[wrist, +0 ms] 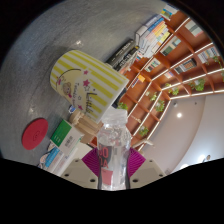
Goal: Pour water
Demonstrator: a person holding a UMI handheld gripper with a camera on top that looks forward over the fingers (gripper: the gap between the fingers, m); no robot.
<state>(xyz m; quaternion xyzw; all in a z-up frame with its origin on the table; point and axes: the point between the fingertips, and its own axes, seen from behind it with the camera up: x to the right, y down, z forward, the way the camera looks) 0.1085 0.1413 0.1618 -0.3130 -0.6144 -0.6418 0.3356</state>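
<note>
Clearly tilted, the whole view is rolled over to one side, so the gripper (112, 168) is being held at a steep slant rather than level; shelving and ceiling lights run diagonally across the scene. No hand or sleeve shows.

Between the fingers stands a clear plastic bottle (113, 150), its cap end (113, 117) pointing toward twelve o'clock from the fingertips. A magenta pad (92, 160) shows at the bottle's nine o'clock side and another at its three o'clock side, both lying right against its wall, so the claw appears closed narrowly on the bottle, holding it.

Just beyond the cap, toward eleven o'clock, stands a large pale-yellow cup with green stripes (88, 80), its open rim turned toward twelve o'clock. At about nine o'clock from the bottle lies a green box (60, 131), with lighter packets (62, 156) beside it nearer the fingers. Farther out at nine o'clock a round red disc (36, 132) rests on the grey tabletop (50, 45), which fills the far side of the view.

From one to three o'clock, wooden shelves (165, 75) with books and small green plants climb away, lit by bright strip lights.
</note>
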